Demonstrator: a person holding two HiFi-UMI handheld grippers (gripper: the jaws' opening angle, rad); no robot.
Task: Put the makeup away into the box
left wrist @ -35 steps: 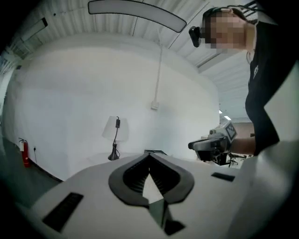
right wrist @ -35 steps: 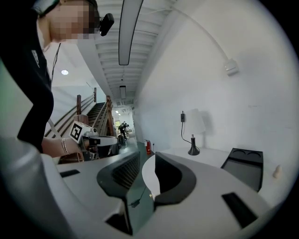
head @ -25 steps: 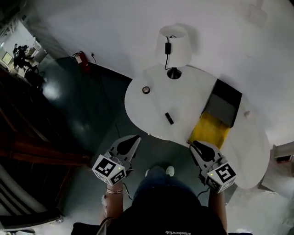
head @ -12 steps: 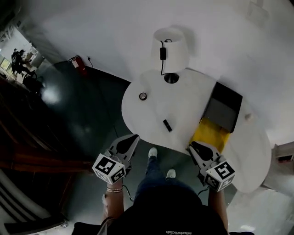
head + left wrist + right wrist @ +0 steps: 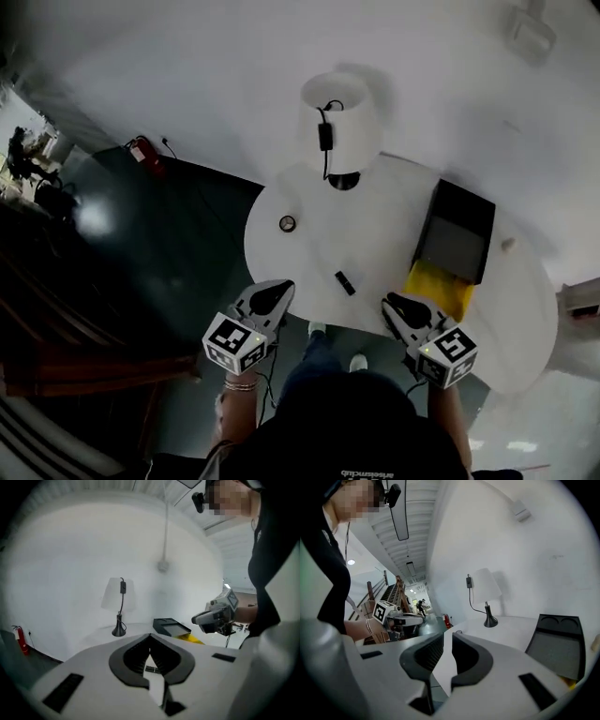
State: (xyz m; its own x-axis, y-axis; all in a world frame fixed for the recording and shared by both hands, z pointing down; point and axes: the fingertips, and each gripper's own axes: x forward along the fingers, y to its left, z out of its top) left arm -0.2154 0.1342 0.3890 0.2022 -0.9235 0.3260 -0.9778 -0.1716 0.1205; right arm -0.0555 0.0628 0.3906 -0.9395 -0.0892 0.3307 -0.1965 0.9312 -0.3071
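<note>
Head view: a black makeup stick (image 5: 346, 282) lies near the table's (image 5: 375, 220) front edge, a small round pot (image 5: 288, 223) by its left edge, and the open box (image 5: 457, 242) at its right.

Left gripper view: the left gripper (image 5: 150, 640) is pressed together and empty.

Right gripper view: the right gripper (image 5: 448, 641) is narrowly parted (just narrowed) and holds nothing.

This looks like the approach. Next, one gripper needs its jaws spread over the stick.

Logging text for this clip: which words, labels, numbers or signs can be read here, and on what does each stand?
No words or numbers can be read in any view.
Left marker cube and right marker cube: black-and-white coded squares, no letters or digits.
Fire extinguisher: any label is too small to read.
Black box: no print shows.
</note>
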